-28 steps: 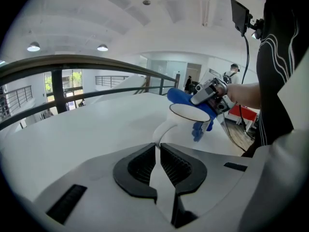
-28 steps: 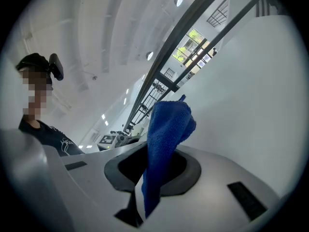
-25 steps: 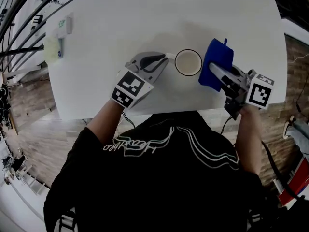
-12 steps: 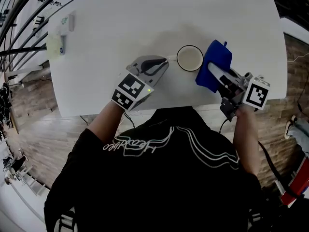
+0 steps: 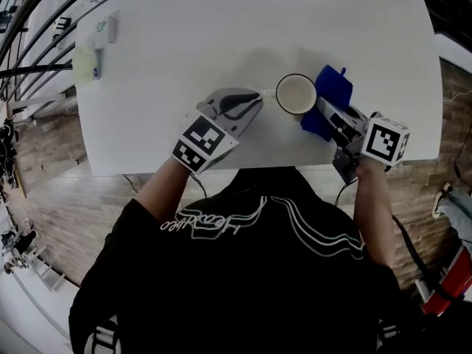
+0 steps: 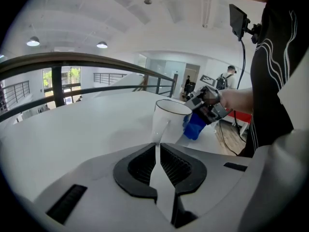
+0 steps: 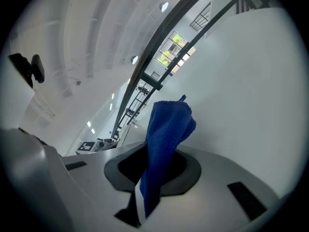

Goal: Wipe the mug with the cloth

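While the left fingers (image 5: 237,94) keep clamping the mug (image 5: 296,94) by its handle, the right fingers (image 5: 333,120), pinching the cloth (image 5: 335,87), now bring it against the mug's side, so wiping can start.

A white tabletop (image 5: 221,35) with rounded corners fills the upper half of the head view. Wood-plank floor (image 5: 44,153) shows past its edge at 9 o'clock and again at 3 o'clock. Dark railing bars (image 5: 29,71) cross the 10 o'clock corner. In the left gripper view a curved dark handrail (image 6: 87,61) runs in front of bright windows (image 6: 63,81) at 9 o'clock. Two round ceiling lamps (image 6: 33,42) glow at 10 o'clock under a white ceiling (image 6: 145,18). A distant person (image 6: 231,74) stands at 2 o'clock.
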